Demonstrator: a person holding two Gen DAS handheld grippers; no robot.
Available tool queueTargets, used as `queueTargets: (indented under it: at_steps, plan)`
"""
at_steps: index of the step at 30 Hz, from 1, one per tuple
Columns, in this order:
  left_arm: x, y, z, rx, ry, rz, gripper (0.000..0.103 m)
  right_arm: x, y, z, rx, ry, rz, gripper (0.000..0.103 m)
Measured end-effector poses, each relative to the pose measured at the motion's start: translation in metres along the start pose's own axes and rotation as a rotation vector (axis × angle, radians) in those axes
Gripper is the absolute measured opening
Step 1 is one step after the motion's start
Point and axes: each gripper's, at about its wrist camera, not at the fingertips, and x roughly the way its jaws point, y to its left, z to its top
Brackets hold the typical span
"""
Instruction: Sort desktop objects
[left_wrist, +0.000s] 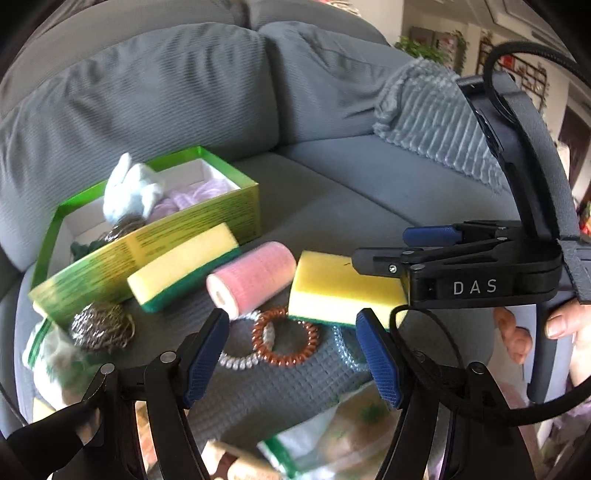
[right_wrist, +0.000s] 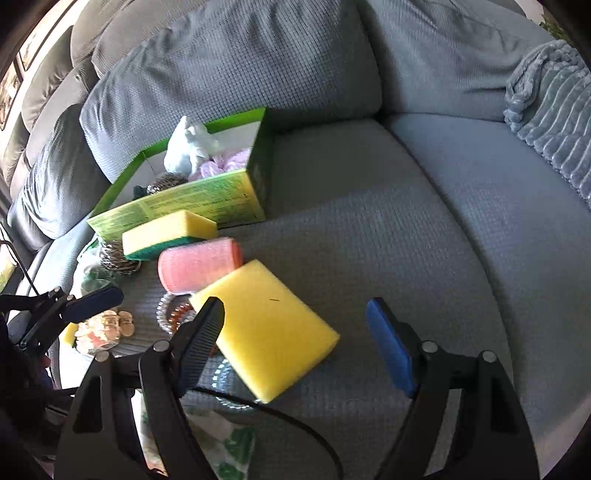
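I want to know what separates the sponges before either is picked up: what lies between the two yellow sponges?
The pink roller lies between the far sponge and the near sponge, clearest in the left wrist view.

Green box (left_wrist: 155, 236) open, part-filled; two yellow sponges (right_wrist: 271, 328), pink roller (left_wrist: 253, 277), coil ties (left_wrist: 284, 338) lying beside it.

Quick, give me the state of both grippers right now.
Left gripper: open, holding nothing, above the copper-coloured spiral hair tie.
Right gripper: open, holding nothing, with the yellow rectangular sponge lying ungripped between its fingers.
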Motion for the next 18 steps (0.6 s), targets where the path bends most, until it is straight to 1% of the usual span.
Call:
queueTargets:
  at_steps: [3, 12, 18]
  plan:
    - [0.007, -0.003, 0.004, 0.020, 0.006, 0.005, 0.072, 0.007, -0.006, 0.000, 0.020, 0.016, 0.001, 0.080]
    - [0.021, -0.004, 0.011, 0.031, 0.022, 0.006, 0.072, 0.012, -0.014, 0.000, 0.038, 0.028, 0.040, 0.080]
    - [0.030, -0.006, 0.012, 0.037, 0.040, -0.004, 0.072, 0.021, -0.016, -0.001, 0.062, 0.060, 0.061, 0.080]
